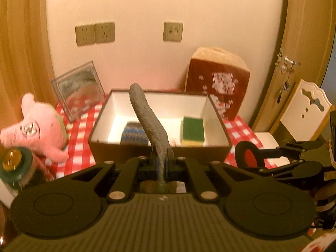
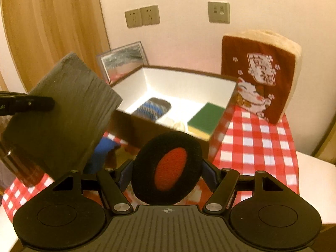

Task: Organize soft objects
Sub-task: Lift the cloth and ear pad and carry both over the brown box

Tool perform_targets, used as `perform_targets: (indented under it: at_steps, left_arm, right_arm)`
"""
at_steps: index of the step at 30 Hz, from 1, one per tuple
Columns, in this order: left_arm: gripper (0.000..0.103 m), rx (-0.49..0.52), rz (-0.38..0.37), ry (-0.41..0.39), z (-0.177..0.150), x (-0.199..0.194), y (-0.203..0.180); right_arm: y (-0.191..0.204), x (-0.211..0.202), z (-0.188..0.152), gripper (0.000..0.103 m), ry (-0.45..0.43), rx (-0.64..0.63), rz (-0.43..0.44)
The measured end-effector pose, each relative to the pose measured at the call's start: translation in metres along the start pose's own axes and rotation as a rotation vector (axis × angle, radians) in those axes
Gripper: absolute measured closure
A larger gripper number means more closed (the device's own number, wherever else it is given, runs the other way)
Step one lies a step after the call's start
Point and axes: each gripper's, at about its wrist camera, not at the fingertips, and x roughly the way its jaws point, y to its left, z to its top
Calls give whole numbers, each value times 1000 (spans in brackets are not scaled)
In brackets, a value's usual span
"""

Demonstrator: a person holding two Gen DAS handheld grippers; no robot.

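Clearly both hands are loaded: the left gripper [image 1: 161, 164] is pinched on the edge of a grey foam pad [image 1: 147, 121], which stands up edge-on and curves above the near wall of the open box [image 1: 159, 149], while the right gripper [image 2: 168, 173] squeezes a round black cushion with a red centre [image 2: 168, 168] from both sides, held low in front of the box. Inside the box lie a green and yellow sponge [image 1: 193, 130] and a blue striped knitted item [image 1: 134, 135]; a pink plush toy [image 1: 40, 128] waits on the checked cloth [image 2: 262, 138] to the left. Both held pieces look light and compressible, so they probably sag and spring back when released. The pad's bend suggests gripping nearer its middle would steady it; the cushion seems best taken across its rim.
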Motion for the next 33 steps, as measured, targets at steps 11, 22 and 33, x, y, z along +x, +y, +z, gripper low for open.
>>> perform_targets:
  at_steps: [11, 22, 33]
  left_arm:
    - [98, 18, 12, -78, 70, 42, 14]
    - [98, 20, -29, -49, 103, 106, 16]
    - [98, -4, -70, 45, 106, 175, 20]
  right_arm:
    - [-10, 29, 65, 35, -73, -23, 7]
    - [-32, 70, 111, 35, -80, -10, -22]
    - [-52, 109, 114, 35, -15, 10, -57]
